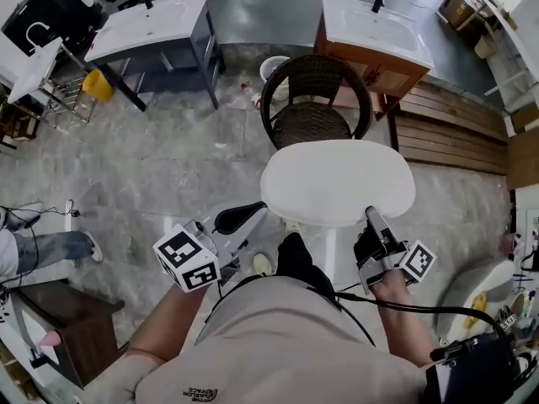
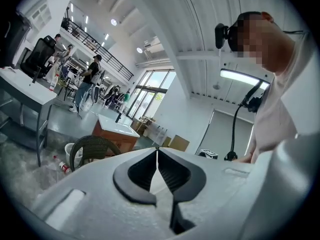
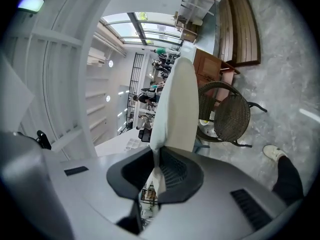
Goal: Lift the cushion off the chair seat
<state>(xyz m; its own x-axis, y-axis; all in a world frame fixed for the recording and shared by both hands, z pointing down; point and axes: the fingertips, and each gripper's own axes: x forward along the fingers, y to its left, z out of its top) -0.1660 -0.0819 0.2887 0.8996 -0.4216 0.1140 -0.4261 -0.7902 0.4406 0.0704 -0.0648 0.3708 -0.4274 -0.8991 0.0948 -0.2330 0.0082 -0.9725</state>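
The right gripper [image 1: 371, 215] pinches the near right edge of the white cushion [image 1: 337, 182], held flat before the wicker chair [image 1: 313, 99]. The left gripper [image 1: 253, 209] sits beside its left corner.

Grey marbled floor [image 1: 168, 167]: wicker chair [image 1: 313, 99] stood upper centre; white basket [image 1: 274, 70], bottle [image 1: 251, 96] seen beside it; sink cabinets [image 1: 375, 32] along top.

stone floor [image 1: 168, 167] lies open left of the wicker chair [image 1: 310, 124]; the white cushion [image 1: 337, 183] blocks its near side, a wooden vanity [image 1: 389, 76] and slatted platform [image 1: 455, 133] its right.
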